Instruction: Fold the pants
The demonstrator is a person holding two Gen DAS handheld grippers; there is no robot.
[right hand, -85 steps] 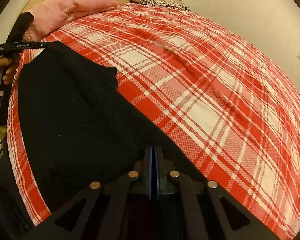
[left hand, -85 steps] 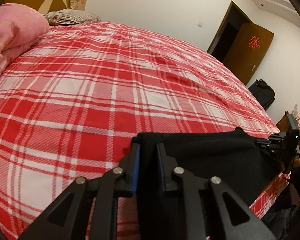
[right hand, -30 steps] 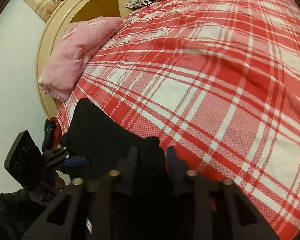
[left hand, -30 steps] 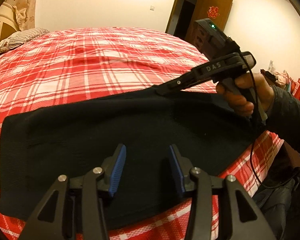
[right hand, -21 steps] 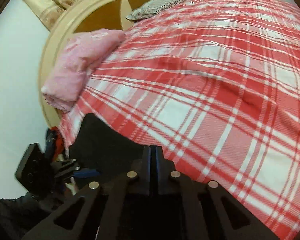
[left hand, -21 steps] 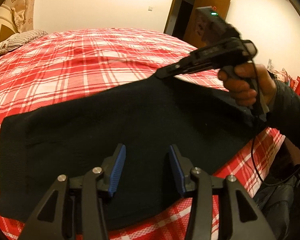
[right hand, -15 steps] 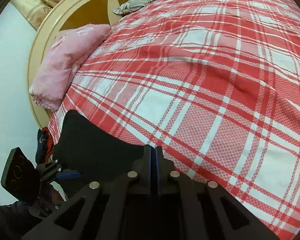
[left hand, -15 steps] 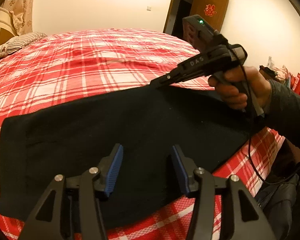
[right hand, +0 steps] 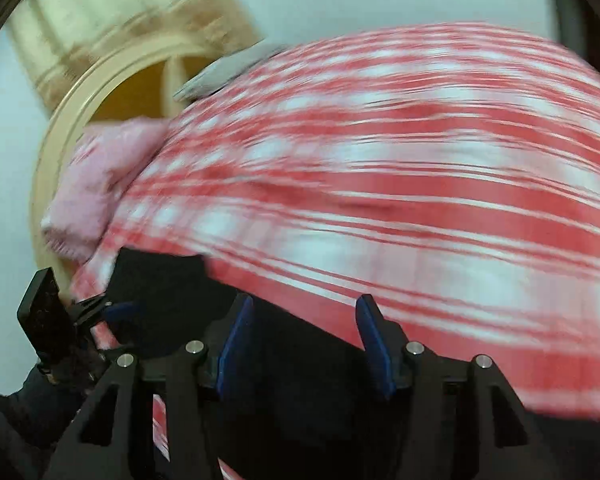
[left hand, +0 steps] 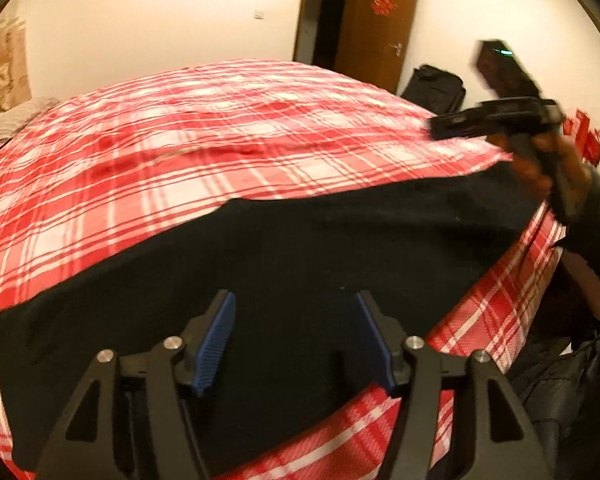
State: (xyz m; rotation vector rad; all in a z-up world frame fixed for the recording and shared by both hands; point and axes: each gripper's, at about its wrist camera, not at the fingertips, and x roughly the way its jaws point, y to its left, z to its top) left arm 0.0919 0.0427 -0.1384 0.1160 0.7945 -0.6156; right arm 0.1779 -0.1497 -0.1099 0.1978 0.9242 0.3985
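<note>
The black pants (left hand: 300,248) lie folded in a long band across the red plaid bed (left hand: 220,140), near its front edge. My left gripper (left hand: 296,332) hovers over their near edge with its jaws opening; the blue pads (left hand: 216,340) stand apart and press on nothing. In the left wrist view my right gripper (left hand: 434,128), held by a hand, is blurred and lifted above the pants' right end. In its own blurred view the right gripper (right hand: 305,332) is opening, with the pants (right hand: 172,280) below and nothing gripped. The left gripper (right hand: 120,308) shows at lower left.
A pink quilt (right hand: 100,188) and a striped pillow (right hand: 228,68) lie by the round headboard (right hand: 80,100). An open brown door (left hand: 372,24) and a black bag (left hand: 436,84) stand beyond the bed. Dark clothing (left hand: 560,380) hangs past the bed's right edge.
The right gripper, shut on the pants' far edge before, has let go, opened and swung up and away to the right. The left jaws have widened. The pants lie flat.
</note>
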